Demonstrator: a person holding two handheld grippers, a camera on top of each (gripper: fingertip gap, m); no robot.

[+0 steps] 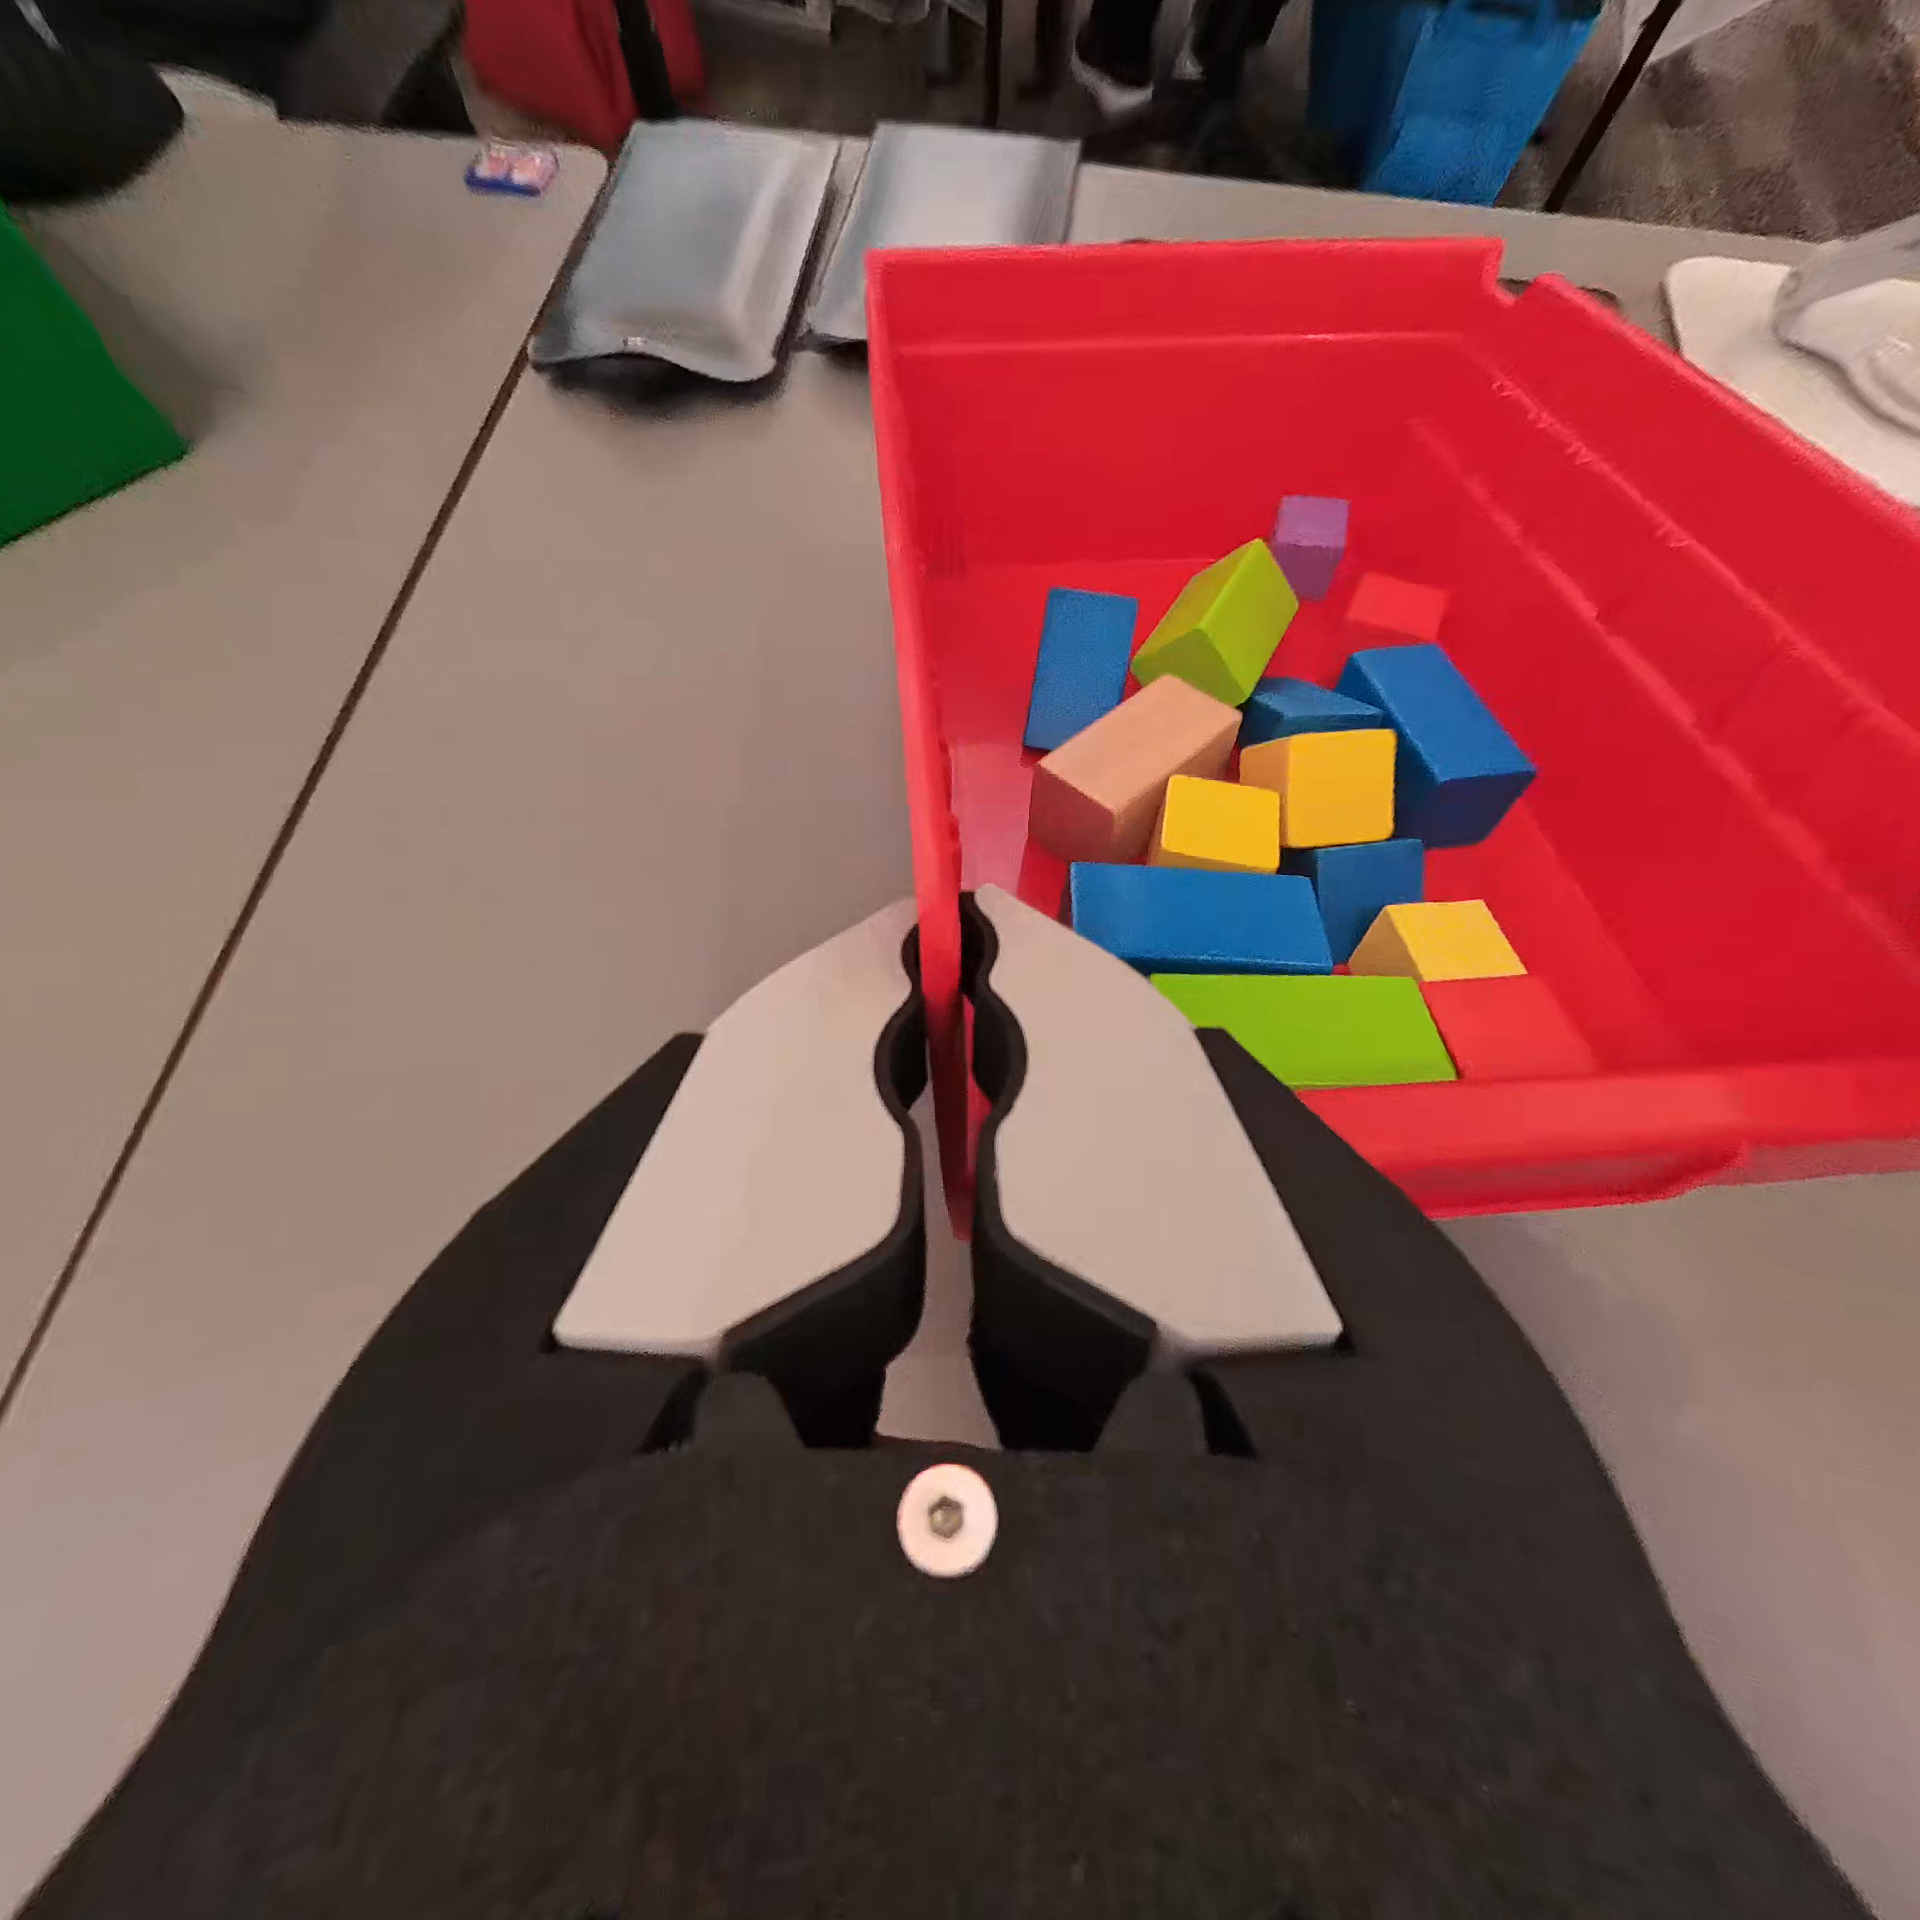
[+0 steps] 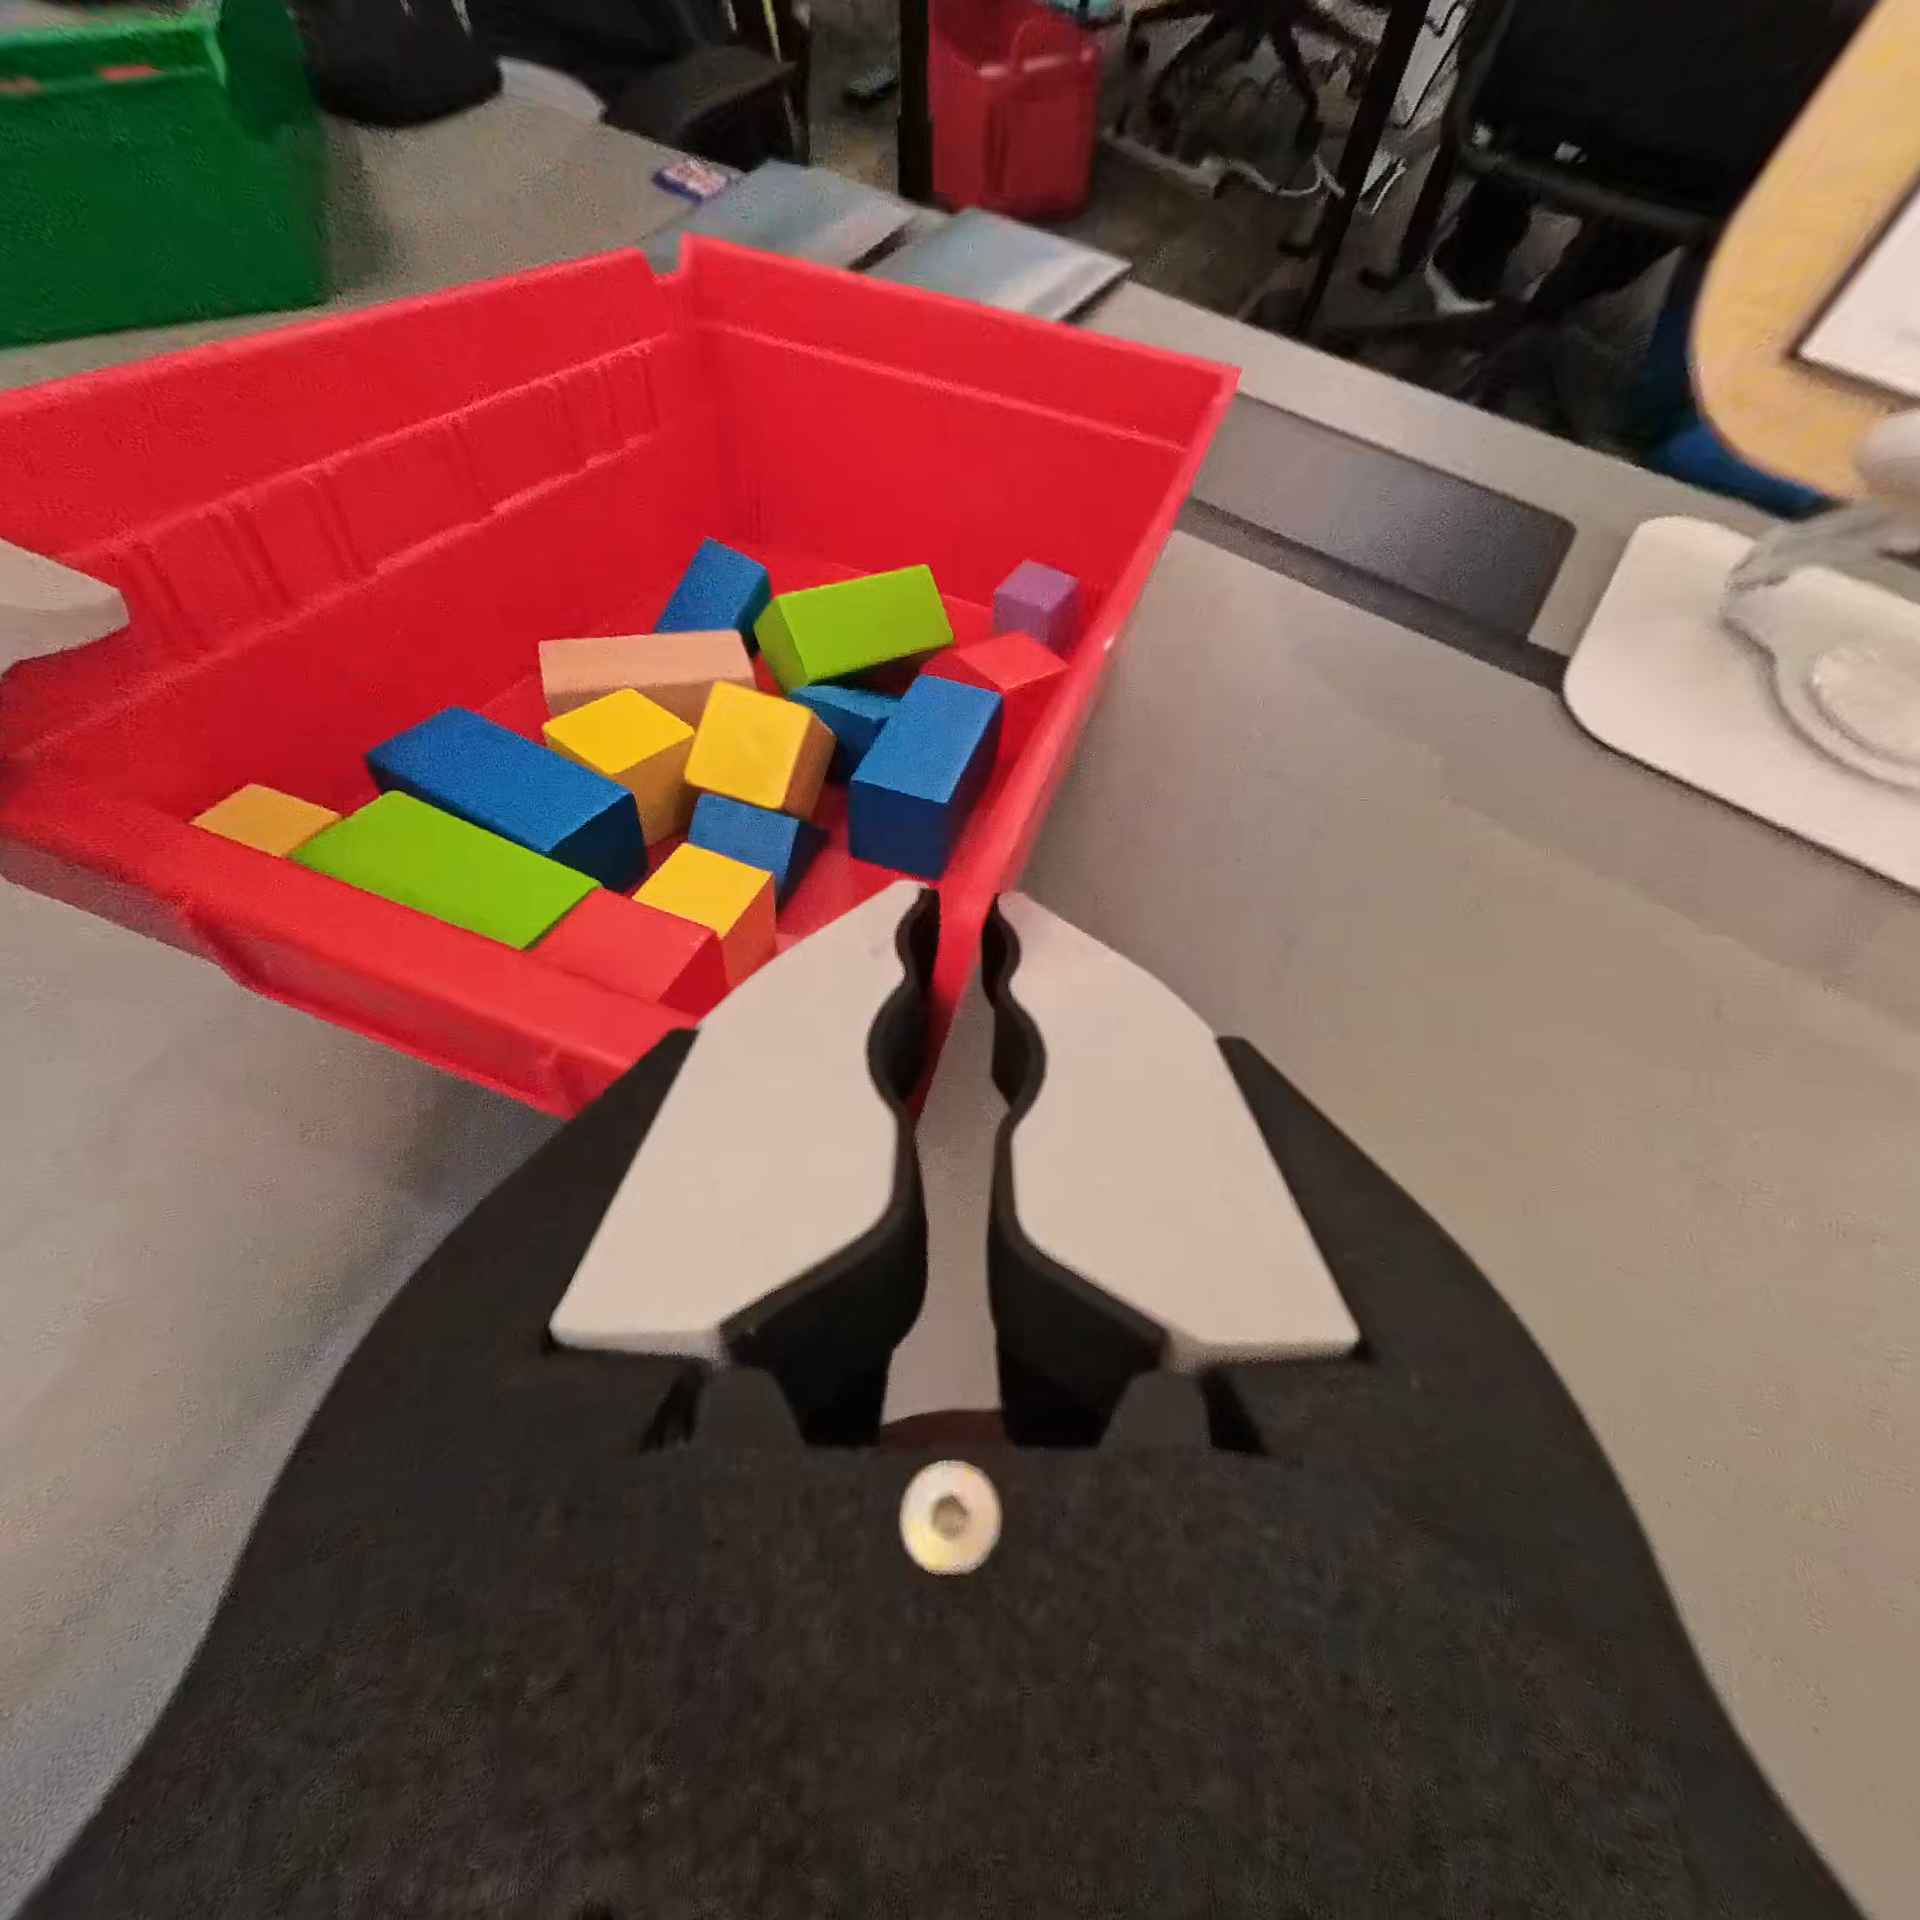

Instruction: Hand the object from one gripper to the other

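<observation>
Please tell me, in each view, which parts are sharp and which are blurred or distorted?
Left wrist view: the blocks and left hand-held gripper are fairly sharp; the far pouches are smeared, and the table seam bends. Right wrist view: the right hand-held gripper is sharp; the red bin edges and background are soft.

Soft, even indoor light fills both views, moderately bright, with no hard glare. Shadows are faint: a dim one lies on the table (image 1: 623, 727) under the silver pouches (image 1: 707, 249) at the upper middle of the left view. The red bin (image 1: 1195, 416) is strongly saturated, its inner walls almost flat in tone. Both views are wide-angle, so straight table edges bow and the frame edges stretch. Motion blur smears the corners and the background clutter along the top; the blocks (image 2: 727, 748) at centre stay fairly sharp.
</observation>
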